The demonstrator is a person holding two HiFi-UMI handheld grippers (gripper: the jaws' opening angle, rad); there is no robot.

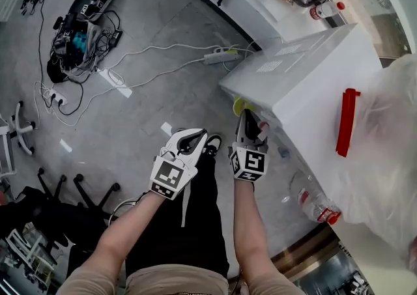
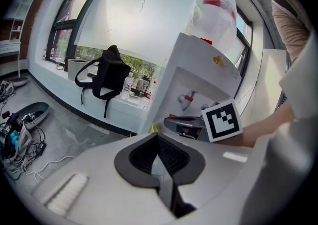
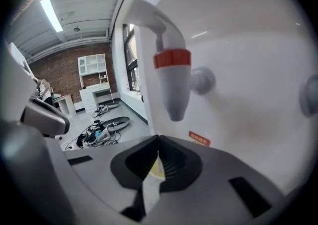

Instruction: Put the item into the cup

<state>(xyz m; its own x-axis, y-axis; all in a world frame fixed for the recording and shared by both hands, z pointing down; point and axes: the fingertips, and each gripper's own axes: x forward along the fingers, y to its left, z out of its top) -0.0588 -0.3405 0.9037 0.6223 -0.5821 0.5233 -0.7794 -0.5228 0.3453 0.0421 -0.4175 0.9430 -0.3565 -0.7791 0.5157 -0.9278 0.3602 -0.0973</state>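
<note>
right gripper fingers pinch yellow cup under tap, which head view hides; left gripper fingers closed, empty.

On my remote feed, the left tool and right tool show pale grey shells with charcoal pads, each printed with black-and-white square markers, against a mottled grey floor crossed by a white power strip. A yellow cup stands out against the white water dispenser, whose white tap wears a red band and whose top carries a red strip. Beyond, I see a black backpack, a red-brown brick wall and black trousers.
</note>
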